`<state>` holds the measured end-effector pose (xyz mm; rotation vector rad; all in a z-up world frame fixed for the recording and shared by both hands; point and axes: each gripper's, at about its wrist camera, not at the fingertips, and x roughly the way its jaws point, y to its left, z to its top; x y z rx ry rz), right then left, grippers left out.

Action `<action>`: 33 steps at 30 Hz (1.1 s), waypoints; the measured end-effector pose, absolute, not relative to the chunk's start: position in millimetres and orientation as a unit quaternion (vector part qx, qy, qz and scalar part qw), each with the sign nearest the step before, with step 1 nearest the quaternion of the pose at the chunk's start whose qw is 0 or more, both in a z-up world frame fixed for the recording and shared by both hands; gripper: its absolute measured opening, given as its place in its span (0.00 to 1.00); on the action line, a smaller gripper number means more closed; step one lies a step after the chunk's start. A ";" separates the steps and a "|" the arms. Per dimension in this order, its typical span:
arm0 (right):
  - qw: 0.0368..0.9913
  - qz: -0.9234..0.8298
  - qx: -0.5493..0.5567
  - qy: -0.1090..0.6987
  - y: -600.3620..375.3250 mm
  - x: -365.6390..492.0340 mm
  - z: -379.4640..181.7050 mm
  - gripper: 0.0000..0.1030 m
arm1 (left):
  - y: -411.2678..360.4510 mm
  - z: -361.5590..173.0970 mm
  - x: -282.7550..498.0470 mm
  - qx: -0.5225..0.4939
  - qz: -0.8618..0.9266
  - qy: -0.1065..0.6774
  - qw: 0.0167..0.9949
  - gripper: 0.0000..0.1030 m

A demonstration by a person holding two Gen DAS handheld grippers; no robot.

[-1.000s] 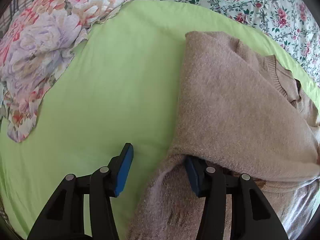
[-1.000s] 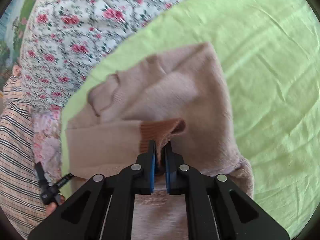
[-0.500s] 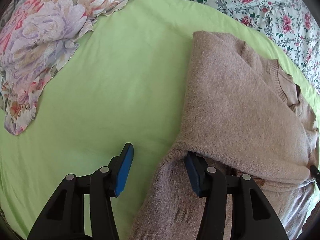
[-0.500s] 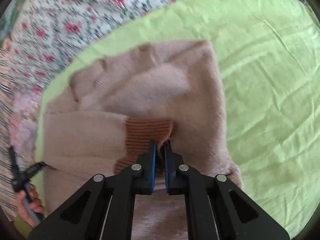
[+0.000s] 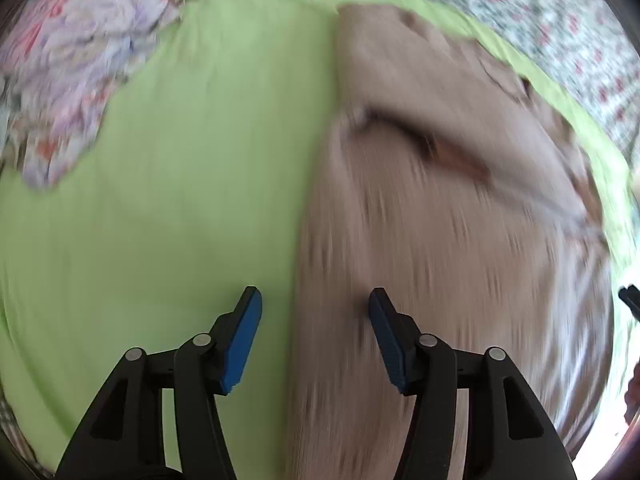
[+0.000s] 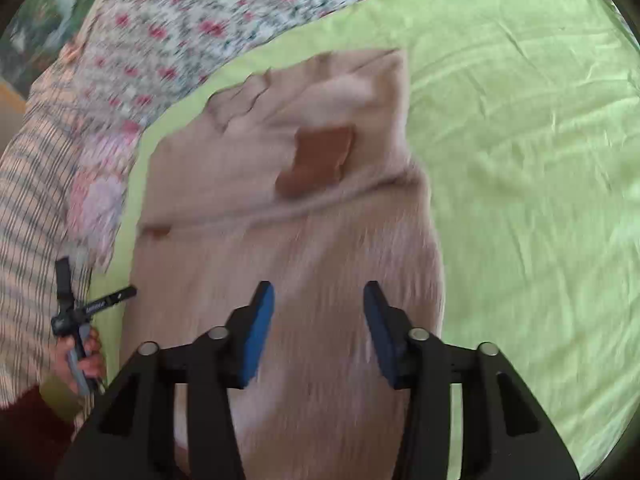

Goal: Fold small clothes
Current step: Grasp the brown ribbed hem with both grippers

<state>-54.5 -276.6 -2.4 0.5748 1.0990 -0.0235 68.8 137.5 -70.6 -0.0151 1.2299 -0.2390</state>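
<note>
Released, the sweater's brown cuff [image 6: 320,156] lies beyond both opening, empty hand-held grippers [image 6: 319,316]; floral bedding [image 5: 76,68] nearby.

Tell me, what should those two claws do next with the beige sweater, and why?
Probably grip the sweater's near hem and fold it away over the brown cuff. Both sleeves already lie across its body, and both the left gripper and right gripper are opening, holding nothing.

A beige sweater [image 6: 288,240] with a rust-brown cuff [image 6: 320,156] lies on a lime-green sheet [image 6: 520,160]. The bedding [image 6: 240,12] beyond looks white with red flowers, though blurred. Blue pads [image 5: 240,340] line black grippers.
</note>
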 end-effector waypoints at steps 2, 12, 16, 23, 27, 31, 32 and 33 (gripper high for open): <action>0.806 0.000 0.272 0.526 -267.8 -76.3 -2.3 0.48 | 143.4 -73.0 40.2 -0.001 -0.128 0.586 0.800 0.59; 0.752 0.023 0.328 0.571 -255.8 -180.0 -23.0 0.49 | 162.1 -80.1 -76.9 0.008 -0.204 0.605 0.770 0.63; 0.750 0.053 0.351 0.558 -250.3 -193.1 -31.7 0.49 | 159.7 -79.3 -91.0 0.005 -0.243 0.607 0.757 0.63; 0.743 0.104 0.357 0.556 -231.5 -184.9 -43.6 0.48 | 157.9 -81.6 -100.2 0.009 -0.276 0.607 0.745 0.39; 0.746 0.097 0.353 0.556 -229.2 -189.5 -42.9 0.09 | 165.6 -78.9 -89.0 -0.029 -0.276 0.611 0.742 0.08; 0.743 0.079 0.369 0.553 -245.2 -205.5 -45.3 0.09 | 177.4 -80.0 -94.0 -0.024 -0.270 0.614 0.741 0.08; 0.739 0.080 0.379 0.551 -245.3 -205.2 -47.4 0.09 | 179.9 -82.4 -93.9 -0.033 -0.269 0.620 0.737 0.09; 0.734 0.078 0.387 0.552 -244.0 -201.4 -49.9 0.12 | 181.2 -84.6 -92.8 -0.045 -0.269 0.624 0.732 0.09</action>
